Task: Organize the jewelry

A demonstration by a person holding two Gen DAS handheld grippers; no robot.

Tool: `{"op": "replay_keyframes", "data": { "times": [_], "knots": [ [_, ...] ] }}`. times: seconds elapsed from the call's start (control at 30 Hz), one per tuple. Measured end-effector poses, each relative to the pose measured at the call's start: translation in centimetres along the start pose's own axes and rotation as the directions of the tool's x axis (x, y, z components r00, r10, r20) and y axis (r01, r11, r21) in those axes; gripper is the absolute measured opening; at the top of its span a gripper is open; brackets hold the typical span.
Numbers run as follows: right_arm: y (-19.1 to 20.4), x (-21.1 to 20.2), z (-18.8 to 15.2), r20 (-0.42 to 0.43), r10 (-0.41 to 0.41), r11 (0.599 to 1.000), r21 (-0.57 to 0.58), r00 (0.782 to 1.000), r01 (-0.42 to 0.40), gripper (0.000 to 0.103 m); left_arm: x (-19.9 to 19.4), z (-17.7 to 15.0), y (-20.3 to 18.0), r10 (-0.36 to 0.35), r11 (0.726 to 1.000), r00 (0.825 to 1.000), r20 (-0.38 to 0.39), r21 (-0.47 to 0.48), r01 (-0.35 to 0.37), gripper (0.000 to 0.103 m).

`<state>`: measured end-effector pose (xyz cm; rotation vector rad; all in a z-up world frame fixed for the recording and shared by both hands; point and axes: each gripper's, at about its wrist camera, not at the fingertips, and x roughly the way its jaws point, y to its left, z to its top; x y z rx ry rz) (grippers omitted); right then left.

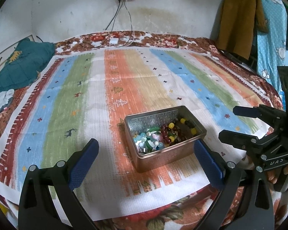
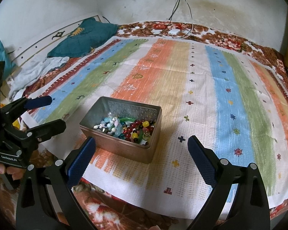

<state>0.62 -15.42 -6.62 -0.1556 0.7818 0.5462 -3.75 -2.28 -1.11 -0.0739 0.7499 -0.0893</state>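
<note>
Left wrist view: the left gripper (image 1: 146, 161) is held with jaws spread wide and empty, just short of the tin (image 1: 164, 137). Beads (image 1: 159, 136) are heaped inside the tin, which is set on a striped cloth (image 1: 71, 99) over the bed.

Right wrist view: the right gripper (image 2: 141, 159) is likewise held wide open and empty, the tin (image 2: 122, 132) lying just beyond its left finger.

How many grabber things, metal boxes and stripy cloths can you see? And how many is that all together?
Grippers: 2, the left gripper and the right gripper, both with jaws open
Metal tin: 1
Striped cloth: 1
Total: 4
The jewelry in the tin is too tangled to count.
</note>
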Motion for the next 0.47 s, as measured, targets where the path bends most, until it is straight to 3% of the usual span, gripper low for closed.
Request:
{"op": "replay_keyframes", "data": {
  "times": [0.47],
  "knots": [
    [0.04,0.03,-0.03,-0.002,-0.001,1.000,-0.002,1.000,0.001,0.097,0.48,-0.36,-0.21,-0.007,1.000,1.000,-0.014,0.021,0.007,0.097]
  ]
}}
